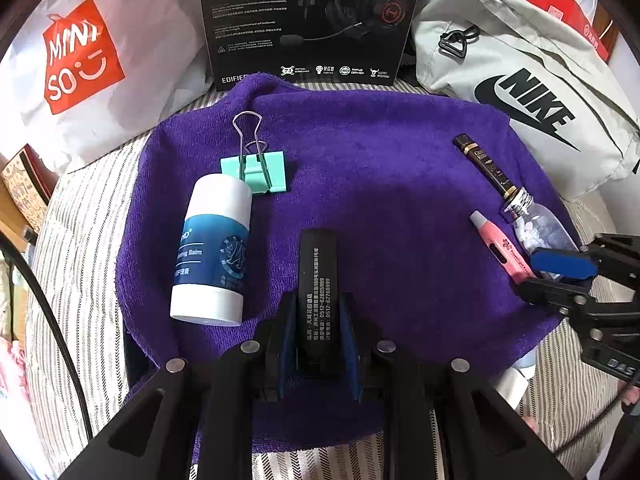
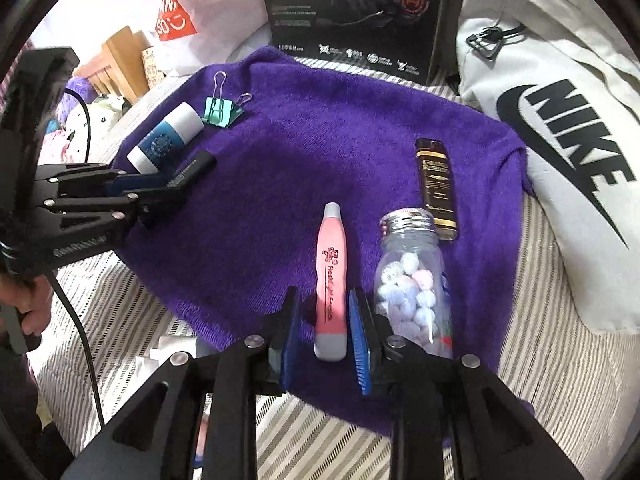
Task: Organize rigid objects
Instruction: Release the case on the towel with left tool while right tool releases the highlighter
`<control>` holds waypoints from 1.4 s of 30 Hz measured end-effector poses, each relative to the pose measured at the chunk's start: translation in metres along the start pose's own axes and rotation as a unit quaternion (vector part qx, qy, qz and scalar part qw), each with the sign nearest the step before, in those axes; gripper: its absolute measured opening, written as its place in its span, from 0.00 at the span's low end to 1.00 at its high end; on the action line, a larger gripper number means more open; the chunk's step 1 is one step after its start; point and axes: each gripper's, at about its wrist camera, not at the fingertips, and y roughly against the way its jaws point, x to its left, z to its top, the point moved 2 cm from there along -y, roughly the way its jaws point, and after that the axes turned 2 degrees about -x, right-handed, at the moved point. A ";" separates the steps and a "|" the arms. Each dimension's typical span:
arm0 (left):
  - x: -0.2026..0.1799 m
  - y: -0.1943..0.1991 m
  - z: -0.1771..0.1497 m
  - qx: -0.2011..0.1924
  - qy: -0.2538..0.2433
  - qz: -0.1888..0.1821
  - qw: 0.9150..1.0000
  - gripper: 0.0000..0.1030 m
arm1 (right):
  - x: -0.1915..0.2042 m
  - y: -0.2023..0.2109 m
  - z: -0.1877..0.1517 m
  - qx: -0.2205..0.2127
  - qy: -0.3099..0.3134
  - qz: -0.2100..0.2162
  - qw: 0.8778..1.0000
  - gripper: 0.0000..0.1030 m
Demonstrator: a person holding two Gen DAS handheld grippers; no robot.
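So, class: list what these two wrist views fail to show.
- Black flat bar, left wrist view: near end hidden between the left gripper pads.
- Clear bottle of pastel beads, right wrist view: base hidden behind the right gripper finger.
- Black headset box, both views: top cut off by the frame.

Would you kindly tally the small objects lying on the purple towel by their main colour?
Black: 2 (the black bar and the black-and-gold tube)
White and blue: 1 (the balm stick)
Mint green: 1 (the binder clip)
Pink: 1 (the pink pen)
Clear: 1 (the small bottle)
Total: 6
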 end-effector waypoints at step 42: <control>-0.087 0.055 -0.095 0.001 -0.109 -0.088 0.990 0.37 | -0.011 0.116 -0.110 -0.048 -0.094 -0.034 0.994 0.37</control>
